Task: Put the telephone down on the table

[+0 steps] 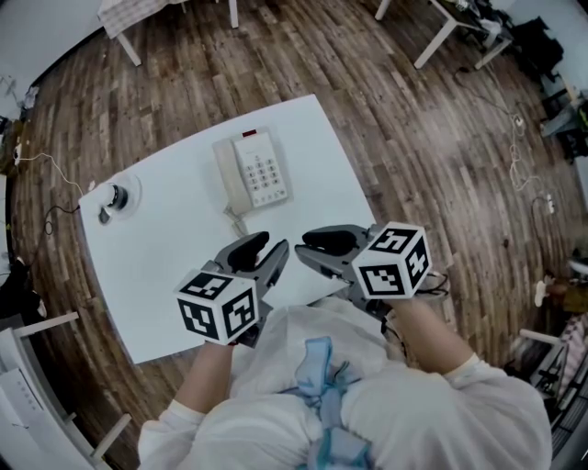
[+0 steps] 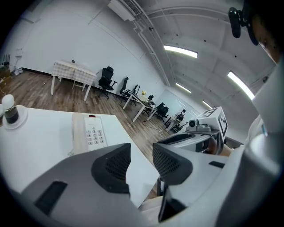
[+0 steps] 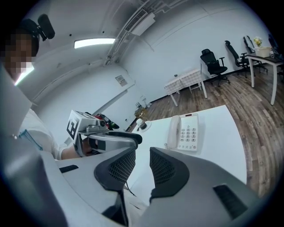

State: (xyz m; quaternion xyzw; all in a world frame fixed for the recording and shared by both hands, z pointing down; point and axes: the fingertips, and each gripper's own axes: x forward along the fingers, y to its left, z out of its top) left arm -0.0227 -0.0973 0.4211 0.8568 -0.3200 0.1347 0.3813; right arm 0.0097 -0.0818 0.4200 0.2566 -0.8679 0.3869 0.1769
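Observation:
A white push-button telephone (image 1: 254,172) lies flat on the white table (image 1: 165,257), handset in its cradle at the left side; it also shows as the telephone (image 2: 90,135) and the telephone (image 3: 185,132). Both grippers hover close together over the table's near edge, short of the phone and touching nothing. My left gripper (image 1: 274,250) has its jaws drawn together with nothing between them, seen also as the left gripper (image 2: 142,157). My right gripper (image 1: 308,246) points left toward it, jaws a narrow gap apart and empty, as the right gripper (image 3: 143,162) shows.
A small round dish with a bulb-like object (image 1: 115,197) stands at the table's far left corner. The phone's cord (image 1: 237,220) trails toward me. Wooden floor surrounds the table; other desks (image 1: 441,27) and office chairs (image 2: 105,79) stand farther off.

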